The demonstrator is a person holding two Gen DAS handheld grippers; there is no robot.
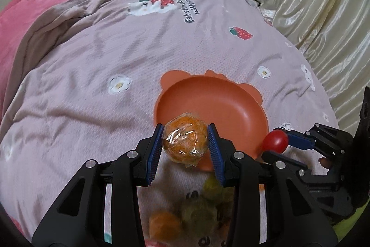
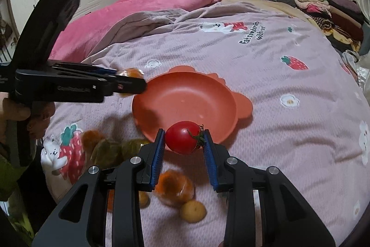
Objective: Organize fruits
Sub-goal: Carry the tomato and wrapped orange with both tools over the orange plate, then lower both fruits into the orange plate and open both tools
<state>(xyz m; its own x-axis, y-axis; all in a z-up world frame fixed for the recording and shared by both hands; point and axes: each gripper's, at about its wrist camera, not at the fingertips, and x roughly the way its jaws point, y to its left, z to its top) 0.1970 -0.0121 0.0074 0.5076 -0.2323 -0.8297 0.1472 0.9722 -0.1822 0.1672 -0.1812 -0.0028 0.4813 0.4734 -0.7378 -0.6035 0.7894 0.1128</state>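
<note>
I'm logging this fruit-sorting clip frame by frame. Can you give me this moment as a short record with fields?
surface: bedspread with strawberry print
bowl: orange bowl, nothing in it
left gripper: shut on wrapped orange, above the bowl's near rim
right gripper: shut on tomato, at the bowl's near edge
loose fruit: wrapped orange ones, greenish ones and a small yellow fruit on the bedspread, near side of the bowl, blurred
background: pink blanket, folded clothes
</note>
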